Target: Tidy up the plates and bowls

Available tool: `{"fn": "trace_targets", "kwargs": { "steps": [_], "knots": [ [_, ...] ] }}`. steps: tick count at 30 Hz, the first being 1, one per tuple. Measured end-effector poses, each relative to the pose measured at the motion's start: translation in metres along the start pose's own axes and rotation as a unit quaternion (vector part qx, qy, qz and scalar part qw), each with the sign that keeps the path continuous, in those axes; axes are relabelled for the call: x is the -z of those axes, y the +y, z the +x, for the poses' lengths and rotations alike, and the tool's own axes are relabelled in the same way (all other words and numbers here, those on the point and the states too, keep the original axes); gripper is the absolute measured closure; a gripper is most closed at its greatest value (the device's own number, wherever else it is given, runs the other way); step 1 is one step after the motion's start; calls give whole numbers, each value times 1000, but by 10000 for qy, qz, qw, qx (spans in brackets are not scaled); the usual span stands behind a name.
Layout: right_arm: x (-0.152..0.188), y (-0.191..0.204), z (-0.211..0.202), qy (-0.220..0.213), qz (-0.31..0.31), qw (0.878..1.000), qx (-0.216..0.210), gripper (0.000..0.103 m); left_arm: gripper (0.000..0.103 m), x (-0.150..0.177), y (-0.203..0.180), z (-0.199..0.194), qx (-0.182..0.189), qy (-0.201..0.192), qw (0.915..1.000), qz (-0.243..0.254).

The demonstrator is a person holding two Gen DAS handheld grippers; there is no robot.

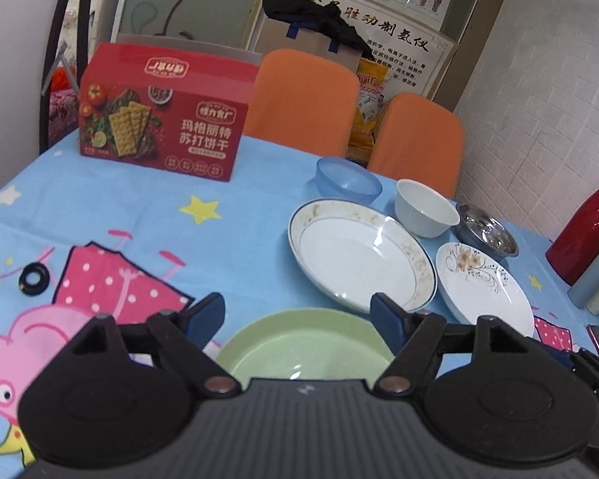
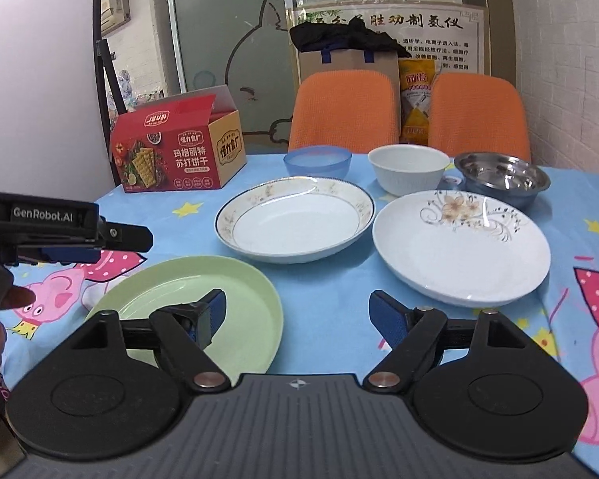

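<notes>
A green plate (image 1: pixel 299 343) (image 2: pixel 203 303) lies at the table's near edge. Beyond it are a gold-rimmed white plate (image 1: pixel 359 251) (image 2: pixel 295 219) and a flower-patterned white plate (image 1: pixel 483 287) (image 2: pixel 459 247). Behind them stand a blue bowl (image 1: pixel 347 179) (image 2: pixel 317 159), a white bowl (image 1: pixel 425 207) (image 2: pixel 409 167) and a steel bowl (image 1: pixel 487 235) (image 2: pixel 501 177). My left gripper (image 1: pixel 299 315) is open and empty, just above the green plate's near side; it also shows at the left of the right wrist view (image 2: pixel 112 239). My right gripper (image 2: pixel 297 313) is open and empty, right of the green plate.
A red cracker box (image 1: pixel 163 119) (image 2: pixel 179 151) stands at the table's back left. Two orange chairs (image 1: pixel 303 95) (image 2: pixel 343 111) sit behind the table. A red flask (image 1: pixel 587 231) stands at the right edge. A black ring (image 1: pixel 34 279) lies on the cartoon tablecloth (image 1: pixel 139 215).
</notes>
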State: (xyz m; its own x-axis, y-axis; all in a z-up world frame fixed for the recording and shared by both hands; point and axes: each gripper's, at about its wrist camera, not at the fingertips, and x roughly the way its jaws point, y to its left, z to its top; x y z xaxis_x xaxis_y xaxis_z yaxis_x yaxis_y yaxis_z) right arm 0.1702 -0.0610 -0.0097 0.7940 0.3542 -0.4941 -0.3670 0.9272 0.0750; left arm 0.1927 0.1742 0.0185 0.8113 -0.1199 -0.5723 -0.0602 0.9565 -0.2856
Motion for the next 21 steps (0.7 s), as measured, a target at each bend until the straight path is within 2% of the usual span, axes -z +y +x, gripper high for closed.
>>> {"fn": "trace_targets", "kwargs": {
  "steps": [4,9,14,21],
  "knots": [
    [-21,-13,8,-122,-149,9998,-2,0,29,-16,-8,15,-112,26,9995,277],
    [-46,-29,50,-92,-93,9996,-237,0,29,-28,-8,46,-90,172,9993,322],
    [-65,-41,116,241,190,9988,-374,0,29,-47,-1,94,-105,552,9981,232],
    [-71,-41,168,650,-114,9973,-325,0,29,-59,7,132,-214,791,9965,191]
  ]
}}
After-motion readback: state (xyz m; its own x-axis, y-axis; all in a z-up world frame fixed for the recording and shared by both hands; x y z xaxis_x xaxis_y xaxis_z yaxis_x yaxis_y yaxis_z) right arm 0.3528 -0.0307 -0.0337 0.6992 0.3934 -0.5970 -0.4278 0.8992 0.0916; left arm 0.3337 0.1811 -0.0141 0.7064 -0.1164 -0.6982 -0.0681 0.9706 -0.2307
